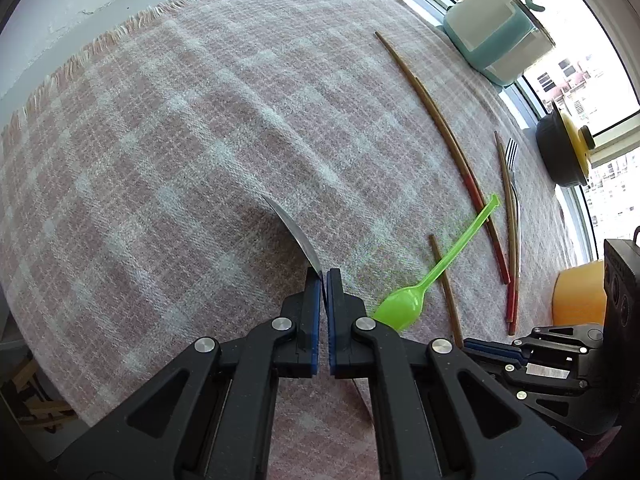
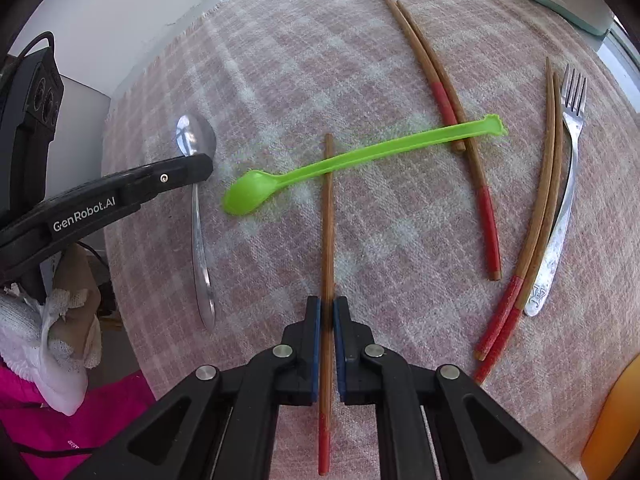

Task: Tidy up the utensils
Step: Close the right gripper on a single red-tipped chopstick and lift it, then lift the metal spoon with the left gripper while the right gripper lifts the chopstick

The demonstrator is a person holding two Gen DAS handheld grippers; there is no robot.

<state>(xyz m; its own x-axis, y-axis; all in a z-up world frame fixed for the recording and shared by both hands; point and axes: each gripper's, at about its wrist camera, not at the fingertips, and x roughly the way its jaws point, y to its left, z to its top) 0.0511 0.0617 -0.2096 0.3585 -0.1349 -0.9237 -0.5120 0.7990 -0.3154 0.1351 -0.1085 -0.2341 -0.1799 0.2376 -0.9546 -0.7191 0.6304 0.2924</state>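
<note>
My left gripper (image 1: 324, 276) is shut on a metal spoon (image 1: 294, 232); in the right wrist view the left gripper (image 2: 202, 168) pinches the spoon (image 2: 199, 236) just below its bowl. My right gripper (image 2: 327, 306) is shut on a single brown chopstick with a red end (image 2: 328, 208), whose tip lies under the green plastic spoon (image 2: 336, 160). The green spoon (image 1: 424, 276) also shows in the left wrist view. Two chopstick pairs (image 2: 448, 100) (image 2: 532, 232) and a metal fork (image 2: 564, 184) lie on the pink checked cloth (image 2: 280, 60).
A pale teal container (image 1: 496, 32) and a black pot with a yellow lid (image 1: 564, 152) stand by the window at the cloth's far edge. An orange object (image 1: 578, 296) sits at the right. The cloth's fringed edge (image 1: 100, 44) runs along the left.
</note>
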